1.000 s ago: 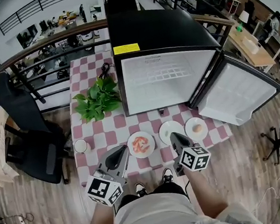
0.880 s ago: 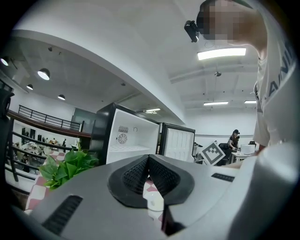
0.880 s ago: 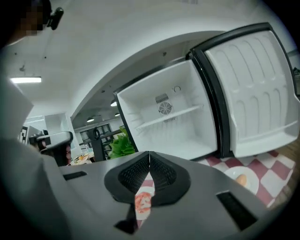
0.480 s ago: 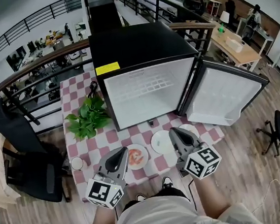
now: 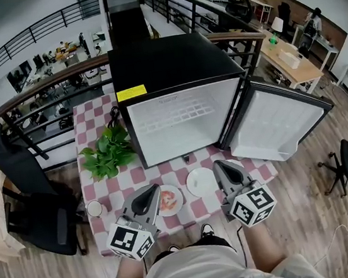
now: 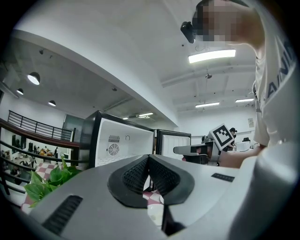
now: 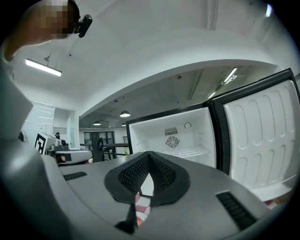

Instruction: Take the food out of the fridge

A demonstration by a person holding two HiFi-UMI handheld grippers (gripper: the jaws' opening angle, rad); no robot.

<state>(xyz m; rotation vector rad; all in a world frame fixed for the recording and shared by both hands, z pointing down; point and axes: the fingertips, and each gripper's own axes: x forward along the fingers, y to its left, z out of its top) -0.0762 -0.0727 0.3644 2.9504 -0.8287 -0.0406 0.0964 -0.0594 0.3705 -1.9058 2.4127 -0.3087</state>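
1. head view: a black fridge (image 5: pixel 171 65) stands on a checked table (image 5: pixel 107 185). its door (image 5: pixel 280 121) is swung wide to the right. the white inside shows only a bare wire shelf, with no food in it.
2. the food is outside the fridge, on the table in front of it. reddish-orange pieces (image 5: pixel 167 198) lie on a small white plate (image 5: pixel 181 199), just beside the tip of the left gripper (image 5: pixel 152 189). an empty white plate (image 5: pixel 201 181) lies to its right.
3. a white cup (image 5: pixel 95 208) stands near the table's left edge; its contents cannot be made out.
4. the plate looks light, stiff and breakable, with a smooth glaze that may slip. the loose pieces would likely slide if it tilts. the rim seems the best place to hold it, kept level.
5. the left gripper's jaws are pressed together on nothing. the right gripper (image 5: pixel 219 166) is closed and empty too. both hover over the table's near edge.
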